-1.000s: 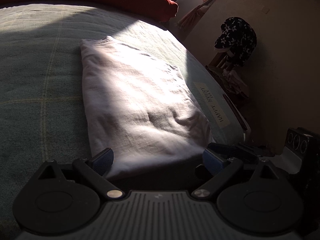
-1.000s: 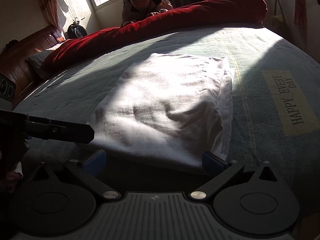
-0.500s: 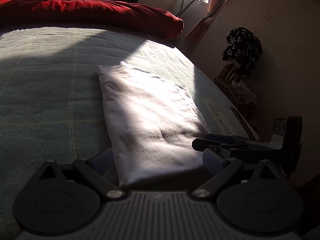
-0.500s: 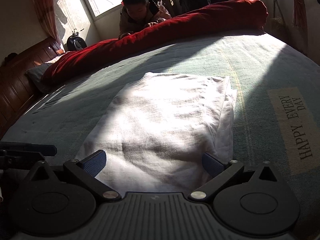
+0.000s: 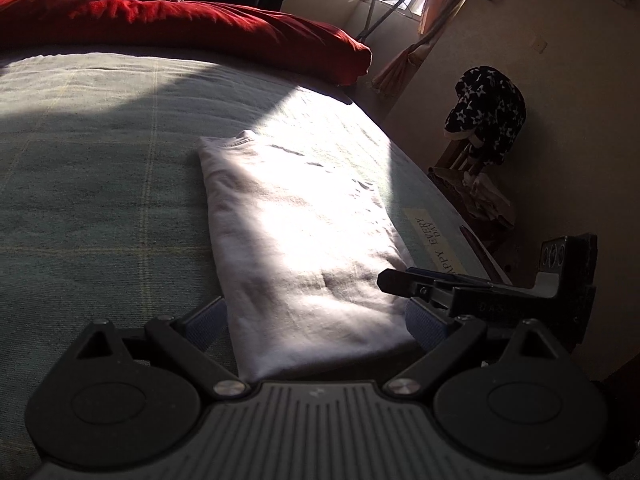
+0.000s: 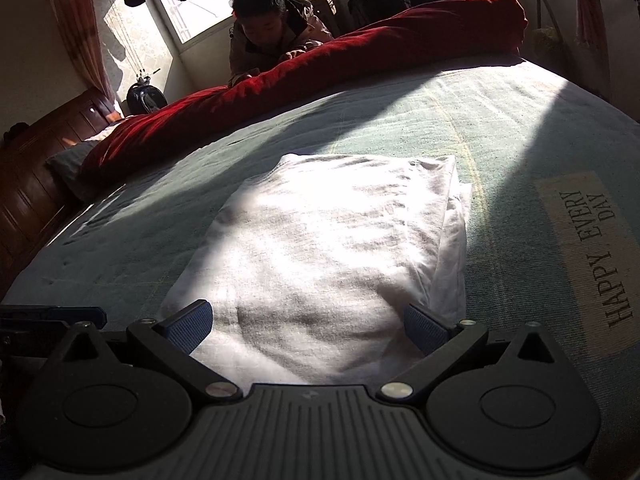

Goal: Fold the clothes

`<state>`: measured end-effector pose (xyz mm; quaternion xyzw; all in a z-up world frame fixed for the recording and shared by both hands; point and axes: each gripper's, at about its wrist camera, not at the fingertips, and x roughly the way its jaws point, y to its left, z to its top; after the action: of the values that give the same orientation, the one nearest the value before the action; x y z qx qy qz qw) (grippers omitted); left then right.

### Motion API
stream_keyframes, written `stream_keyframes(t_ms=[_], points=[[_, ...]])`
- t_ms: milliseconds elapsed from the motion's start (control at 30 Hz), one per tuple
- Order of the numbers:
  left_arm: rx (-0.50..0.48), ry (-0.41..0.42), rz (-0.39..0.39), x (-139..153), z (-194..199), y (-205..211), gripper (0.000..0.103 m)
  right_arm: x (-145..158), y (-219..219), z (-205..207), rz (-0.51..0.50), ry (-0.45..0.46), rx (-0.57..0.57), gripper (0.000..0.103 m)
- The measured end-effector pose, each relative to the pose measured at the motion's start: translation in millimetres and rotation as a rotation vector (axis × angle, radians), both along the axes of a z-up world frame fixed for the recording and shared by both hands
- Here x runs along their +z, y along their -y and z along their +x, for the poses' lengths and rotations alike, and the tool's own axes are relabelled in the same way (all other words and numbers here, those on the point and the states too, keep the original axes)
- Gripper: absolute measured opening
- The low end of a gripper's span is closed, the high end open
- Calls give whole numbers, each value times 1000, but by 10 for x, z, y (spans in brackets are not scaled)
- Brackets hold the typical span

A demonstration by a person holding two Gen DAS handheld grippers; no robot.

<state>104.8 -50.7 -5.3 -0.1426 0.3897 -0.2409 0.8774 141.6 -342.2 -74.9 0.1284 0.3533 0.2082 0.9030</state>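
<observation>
Both claws have drawn back from the folded shirt over the last second, so more of the bed shows around it in each view.

Left wrist view: the left claw (image 5: 316,320) stands wide open, holding nothing. Its left pad hangs over the green bedspread (image 5: 88,184) just beside the shirt's near left corner, and its right pad sits at the near right corner; whether either pad touches cloth I cannot tell. The white shirt (image 5: 296,236) lies folded into a long rectangle, collar end away from the camera, close to the bed's right edge, half in sun. A red quilt (image 5: 192,28) is bunched along the far edge. The right claw (image 5: 440,286) reaches in from the right over the shirt's near right corner; seen side-on, its opening cannot be told here. No container is in sight.

Right wrist view: the right claw (image 6: 308,328) is wide open and empty, both pads over the near edge of the shirt (image 6: 332,248). Layered folds show along the shirt's right side. A printed label (image 6: 588,256) reading HAPPY EVERY DAY lies on the bedspread to the right. A person (image 6: 268,28) leans on the quilt (image 6: 320,68) at the far edge. The left claw (image 6: 52,314) enters low at the left.
</observation>
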Motion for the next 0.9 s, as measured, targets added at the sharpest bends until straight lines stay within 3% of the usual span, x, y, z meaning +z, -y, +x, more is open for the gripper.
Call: stream_keyframes(t_ms=[300, 600, 900], points=[[25, -26, -7, -68, 228, -81, 96, 186, 355, -20, 42, 15, -66, 103], [22, -90, -35, -234, 452, -37, 96, 106, 578, 195, 87, -30, -127, 103], [36, -122, -23, -381, 652, -20, 96, -9, 536, 314, 43, -58, -111, 103]])
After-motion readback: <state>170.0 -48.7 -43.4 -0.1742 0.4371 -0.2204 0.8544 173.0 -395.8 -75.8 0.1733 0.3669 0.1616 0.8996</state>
